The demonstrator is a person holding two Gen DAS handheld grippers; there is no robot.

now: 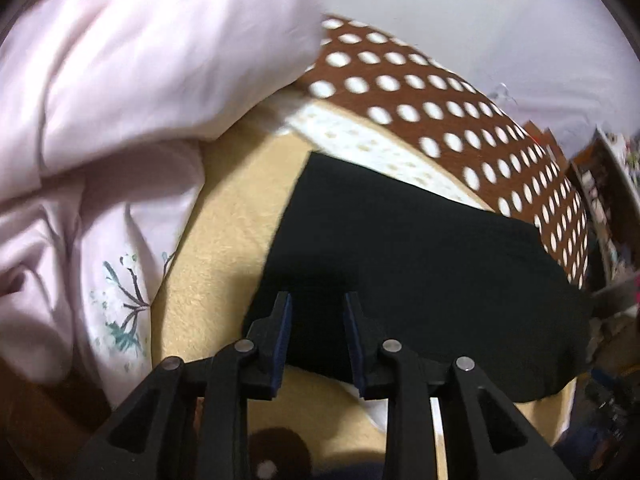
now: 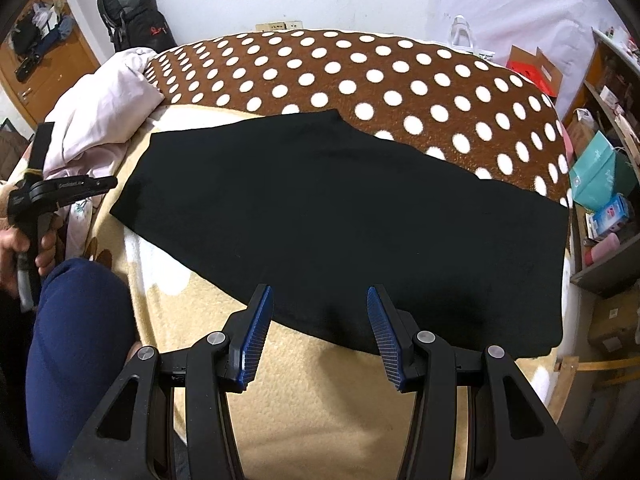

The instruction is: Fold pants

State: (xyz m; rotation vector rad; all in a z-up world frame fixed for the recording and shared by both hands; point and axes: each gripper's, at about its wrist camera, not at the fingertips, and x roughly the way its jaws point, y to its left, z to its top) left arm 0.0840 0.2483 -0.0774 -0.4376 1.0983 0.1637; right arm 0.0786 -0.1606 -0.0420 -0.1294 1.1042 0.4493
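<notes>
Black pants (image 2: 340,216) lie flat on the bed (image 2: 320,392), folded into a long dark slab running from near-left to far-right. The near half rests on the beige fleece blanket, the far edge overlaps the brown polka-dot blanket (image 2: 360,68).

Right gripper (image 2: 320,312): fingers wide apart, blue pads visible on both, nothing between them. Tips sit over the near edge of the pants (contact with the fabric can't be judged from this angle).

Left gripper (image 1: 317,312): fingers apart with a moderate gap, not pressing on anything. Tips are over the pants near their left end; black fabric fills the gap behind them, whether they touch it I cannot tell. The left wrist view is motion-blurred. In the right wrist view the same tool shows at the far left edge, gripped by a hand (image 2: 18,246), off the left side of the pants.

Pink duvet (image 1: 120,92) is bunched up left of the pants, partly on the beige blanket, with a floral print on its near part. A knee in blue fabric (image 2: 80,340) is at the near-left corner of the bed.

Surroundings: black backpack (image 2: 132,8) against the far wall, shelving with boxes and a teal bag (image 2: 600,168) along the right side (contents too small to tell).
</notes>
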